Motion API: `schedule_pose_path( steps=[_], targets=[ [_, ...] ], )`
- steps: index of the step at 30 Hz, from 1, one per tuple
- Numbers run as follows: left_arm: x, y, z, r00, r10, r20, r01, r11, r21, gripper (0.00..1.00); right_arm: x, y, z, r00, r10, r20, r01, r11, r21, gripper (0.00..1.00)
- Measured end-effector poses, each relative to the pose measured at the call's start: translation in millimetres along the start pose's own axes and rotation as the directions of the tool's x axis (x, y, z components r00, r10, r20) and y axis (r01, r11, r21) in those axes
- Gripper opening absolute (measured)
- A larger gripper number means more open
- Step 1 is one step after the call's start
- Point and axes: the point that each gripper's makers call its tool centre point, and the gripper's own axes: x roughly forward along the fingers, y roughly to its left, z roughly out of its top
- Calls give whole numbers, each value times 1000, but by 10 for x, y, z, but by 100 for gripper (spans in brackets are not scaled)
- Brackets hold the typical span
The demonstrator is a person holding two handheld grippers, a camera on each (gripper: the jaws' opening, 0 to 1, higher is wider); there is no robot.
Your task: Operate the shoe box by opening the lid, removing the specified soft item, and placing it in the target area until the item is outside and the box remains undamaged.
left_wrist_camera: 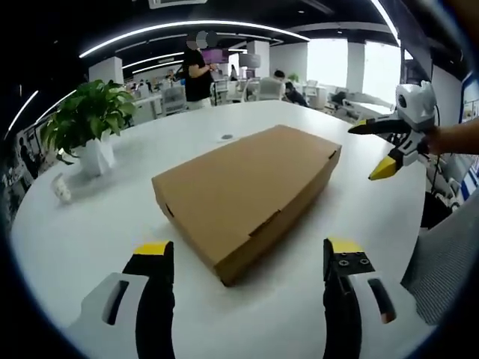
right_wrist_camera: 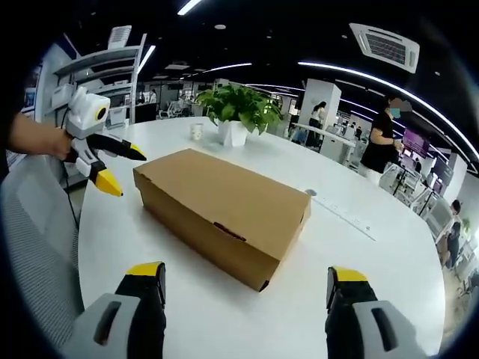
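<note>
The left gripper (left_wrist_camera: 248,258) hangs over the near edge of the worktop (left_wrist_camera: 90,224) with its jaws spread wide, black fingers capped in yellow, gripping nothing. From the other side the right gripper (right_wrist_camera: 249,278) does the same: jaws far apart, empty, grey plastic shoulders below the black fingers.

Between them, on the smooth white round worktop, lies the shoe box (left_wrist_camera: 247,187), a long flat carton of plain brown cardboard with crisp corners. Its lid is down, and small tab slots show along the side wall. In the left gripper view the right gripper appears at the far right, near the box's far end but clear of it, its yellow tips parted. In the right gripper view the left gripper shows likewise at the left, held in a hand (right_wrist_camera: 52,142), just off the box corner.

Farther along the worktop stands a leafy green plant (left_wrist_camera: 86,112) in a white pot (left_wrist_camera: 96,157), with a small white cup (right_wrist_camera: 197,132) beside it. A person (left_wrist_camera: 197,71) in a black shirt stands among the office desks behind.
</note>
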Motion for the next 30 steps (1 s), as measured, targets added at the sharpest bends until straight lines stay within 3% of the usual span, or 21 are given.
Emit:
schedule_pose_path(
  steps=[30],
  targets=[
    [118,74,4,1000,19,-12,-18,1000,5,75,247,-70,108,1000,27,7,-26,999,-45,79]
  ],
)
